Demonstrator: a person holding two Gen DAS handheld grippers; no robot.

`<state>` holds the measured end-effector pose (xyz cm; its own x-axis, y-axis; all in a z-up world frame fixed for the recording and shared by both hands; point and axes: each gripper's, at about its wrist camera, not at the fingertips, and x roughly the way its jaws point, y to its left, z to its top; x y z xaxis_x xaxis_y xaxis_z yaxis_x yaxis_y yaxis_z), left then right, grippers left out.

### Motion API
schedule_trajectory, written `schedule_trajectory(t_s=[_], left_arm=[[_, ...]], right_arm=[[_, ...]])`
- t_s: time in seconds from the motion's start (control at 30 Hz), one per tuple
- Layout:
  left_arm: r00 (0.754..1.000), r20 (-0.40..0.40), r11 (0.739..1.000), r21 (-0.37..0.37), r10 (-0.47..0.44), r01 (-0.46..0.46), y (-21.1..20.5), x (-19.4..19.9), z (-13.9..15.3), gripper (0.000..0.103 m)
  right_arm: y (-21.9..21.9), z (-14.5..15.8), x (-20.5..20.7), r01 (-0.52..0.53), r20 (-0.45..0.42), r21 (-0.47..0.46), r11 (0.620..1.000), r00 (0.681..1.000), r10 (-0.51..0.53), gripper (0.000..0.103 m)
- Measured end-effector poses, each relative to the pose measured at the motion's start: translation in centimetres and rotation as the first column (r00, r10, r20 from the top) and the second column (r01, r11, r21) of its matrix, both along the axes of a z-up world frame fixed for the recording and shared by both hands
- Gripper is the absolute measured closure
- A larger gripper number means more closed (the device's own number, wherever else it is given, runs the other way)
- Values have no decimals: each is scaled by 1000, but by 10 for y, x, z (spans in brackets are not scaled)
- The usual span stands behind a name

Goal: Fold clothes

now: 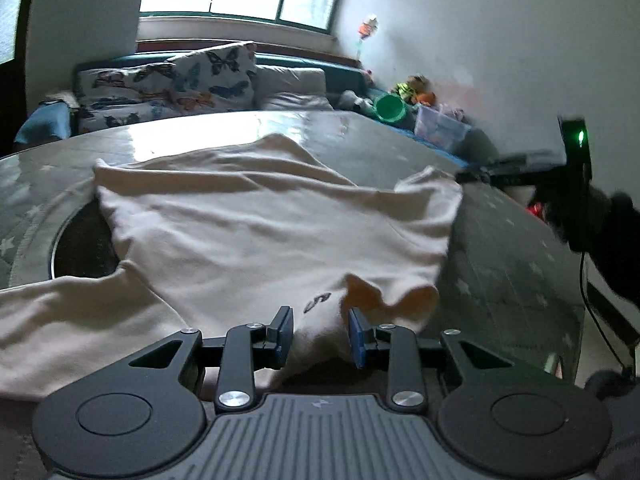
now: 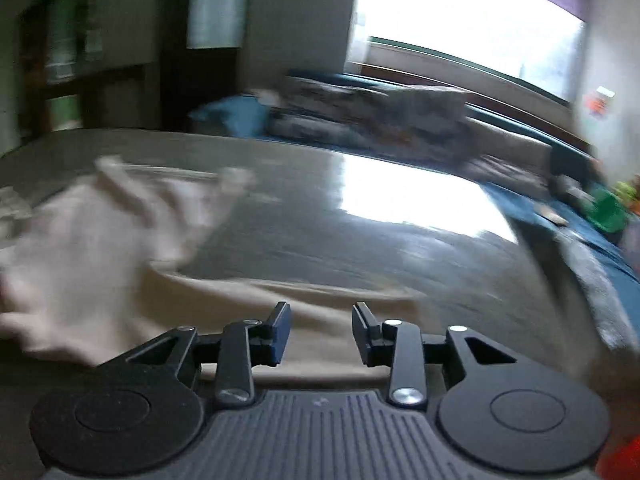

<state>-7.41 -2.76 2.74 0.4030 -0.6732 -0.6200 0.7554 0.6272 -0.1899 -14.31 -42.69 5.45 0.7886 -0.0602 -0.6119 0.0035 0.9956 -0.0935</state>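
Left gripper (image 1: 319, 334): clenched on a bunched fold of cream garment (image 1: 248, 216), lower centre of frame. Garment spread across grey surface (image 1: 500, 248), mid-frame. Right gripper (image 2: 321, 332): released, nothing between pads, cloth beneath; view blurred.

Right wrist view smeared throughout: garment (image 2: 100, 240) a pale blur, folds unreadable; cushions (image 2: 360, 120) patternless. Garment's sleeve (image 1: 60, 320) cut off at left wrist view's left edge. Right gripper (image 1: 576, 184) half out of frame at far right, fingers unseen. Toys (image 1: 416, 92) too small to identify
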Motion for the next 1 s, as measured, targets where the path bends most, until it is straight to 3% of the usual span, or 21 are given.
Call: schedule_trajectory(t_s=[0.1, 0.33, 0.57, 0.7, 0.87, 1.0], left_arm=[[1000, 11, 999, 26, -19, 18, -1, -8, -3, 71], [1000, 13, 1000, 23, -3, 2, 3, -17, -7, 70], [999, 9, 999, -2, 37, -37, 17, -23, -2, 69], [994, 13, 993, -34, 110, -110, 38, -23, 6, 69], [959, 36, 958, -65, 281, -278, 70, -17, 17, 66], [887, 38, 886, -80, 460, -456, 95, -5, 20, 61]], right_arm=[[37, 2, 7, -151, 11, 16, 988, 989, 150, 66], [116, -14, 30, -429, 1, 73, 901, 903, 430, 66], [155, -38, 33, -556, -43, 84, 827, 827, 561, 66], [150, -40, 32, -549, -25, 118, 827, 831, 555, 65], [144, -40, 32, -537, 1, 154, 829, 839, 544, 61], [144, -47, 32, -537, 6, 167, 827, 839, 544, 60]])
